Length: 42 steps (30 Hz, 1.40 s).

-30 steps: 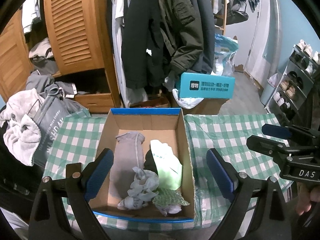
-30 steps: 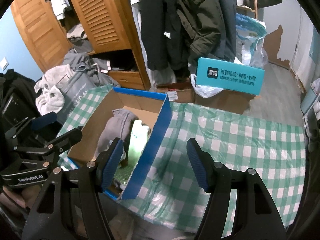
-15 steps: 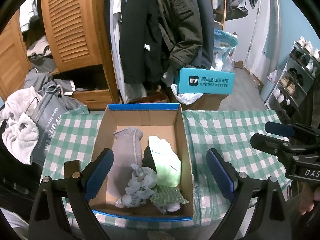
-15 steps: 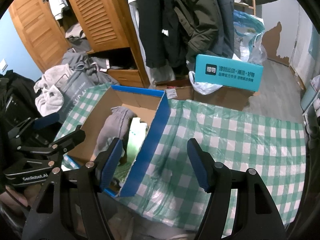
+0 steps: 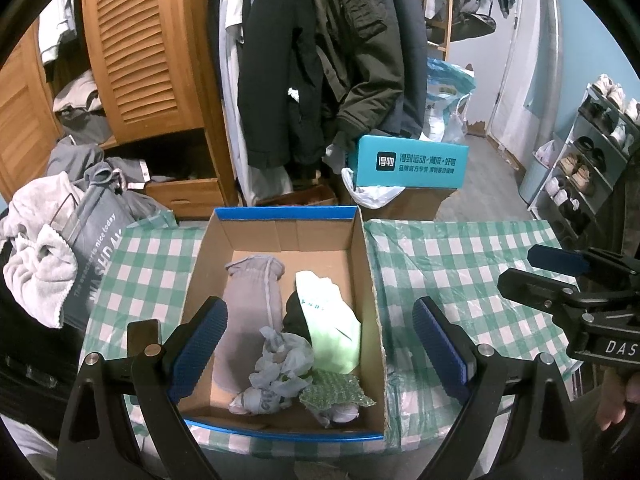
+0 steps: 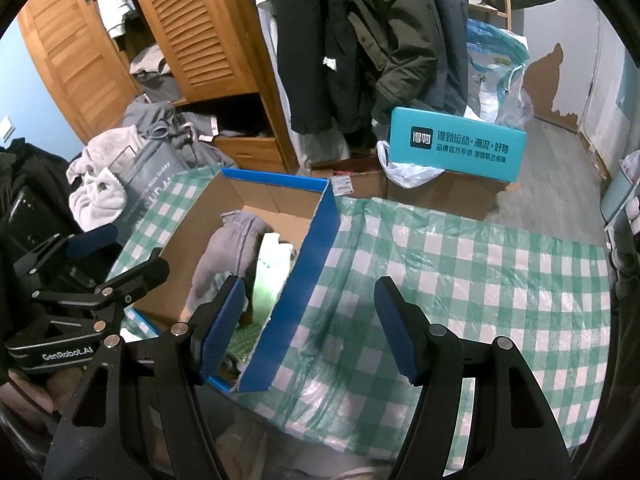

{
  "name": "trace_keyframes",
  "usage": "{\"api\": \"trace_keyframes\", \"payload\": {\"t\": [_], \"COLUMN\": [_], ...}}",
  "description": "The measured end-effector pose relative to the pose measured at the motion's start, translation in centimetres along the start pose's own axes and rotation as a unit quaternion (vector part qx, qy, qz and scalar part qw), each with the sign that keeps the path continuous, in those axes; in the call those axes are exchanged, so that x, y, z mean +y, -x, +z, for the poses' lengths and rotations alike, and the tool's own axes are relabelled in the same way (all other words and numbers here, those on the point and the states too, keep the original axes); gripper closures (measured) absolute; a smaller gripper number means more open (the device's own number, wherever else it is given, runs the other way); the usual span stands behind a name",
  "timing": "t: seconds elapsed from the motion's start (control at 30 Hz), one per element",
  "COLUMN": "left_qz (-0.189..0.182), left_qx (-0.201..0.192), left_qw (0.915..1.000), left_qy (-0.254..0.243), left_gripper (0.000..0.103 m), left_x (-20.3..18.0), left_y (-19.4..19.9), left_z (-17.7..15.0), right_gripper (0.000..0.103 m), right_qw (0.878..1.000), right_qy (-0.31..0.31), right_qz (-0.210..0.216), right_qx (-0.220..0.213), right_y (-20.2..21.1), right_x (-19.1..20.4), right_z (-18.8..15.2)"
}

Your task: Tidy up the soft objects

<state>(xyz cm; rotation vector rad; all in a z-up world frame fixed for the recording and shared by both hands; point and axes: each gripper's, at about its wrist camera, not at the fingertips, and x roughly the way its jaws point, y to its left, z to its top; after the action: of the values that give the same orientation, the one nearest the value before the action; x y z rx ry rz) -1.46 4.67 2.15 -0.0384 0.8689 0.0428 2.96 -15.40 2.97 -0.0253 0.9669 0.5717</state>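
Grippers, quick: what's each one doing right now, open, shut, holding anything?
Left gripper: open, holding nothing, hovering over the cardboard box.
Right gripper: open, holding nothing, above the box's right wall and the checked tablecloth.

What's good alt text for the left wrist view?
An open cardboard box on a green checked tablecloth holds a grey sock, a pale green bag and crumpled plastic, framed by the open, empty left gripper. Coats hang behind.

Grey sock (image 5: 250,312), pale-green bag (image 5: 330,326), crumpled cloths inside cardboard box (image 5: 370,280)
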Motion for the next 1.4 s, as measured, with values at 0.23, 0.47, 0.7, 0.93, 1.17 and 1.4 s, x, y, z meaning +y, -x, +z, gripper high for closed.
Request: {"api": "trace_keyframes", "payload": {"t": [0.23,0.47,0.7,0.93,1.17,1.4], "left_qz": [0.0,0.001,0.006,0.005,0.001,-0.008], "left_qx": [0.0,0.005,0.012,0.018,0.019,0.019], "left_qw": [1.0,1.0,0.9999,0.9997,0.9997,0.9997], "left_qy": [-0.001,0.0,-0.01,-0.017,-0.017,-0.015], "left_gripper": [0.008,0.008,0.008,0.008,0.008,0.008], "left_x": [-0.07,-0.15,-0.63,-0.65,-0.62,-0.63], "left_y": [0.02,-0.01,0.22,-0.15,-0.19,-0.27], "left_z": [-0.09,-0.1,0.03,0.1,0.1,0.01], "right_gripper": [0.036,0.036,0.036,0.036,0.036,0.036], "right_qw": [1.0,1.0,1.0,1.0,1.0,1.0], "right_qy": [0.0,0.0,0.001,0.0,0.0,0.0], "right_qz": [-0.001,-0.001,-0.004,-0.005,-0.004,-0.004], "right_qx": [0.001,0.003,0.006,0.006,0.007,0.007], "right_y": [-0.06,-0.05,-0.05,-0.02,-0.07,-0.04], "right_x": [0.02,-0.04,-0.25,-0.24,-0.32,-0.38], "right_z": [0.03,-0.06,-0.27,-0.26,-0.22,-0.32]}}
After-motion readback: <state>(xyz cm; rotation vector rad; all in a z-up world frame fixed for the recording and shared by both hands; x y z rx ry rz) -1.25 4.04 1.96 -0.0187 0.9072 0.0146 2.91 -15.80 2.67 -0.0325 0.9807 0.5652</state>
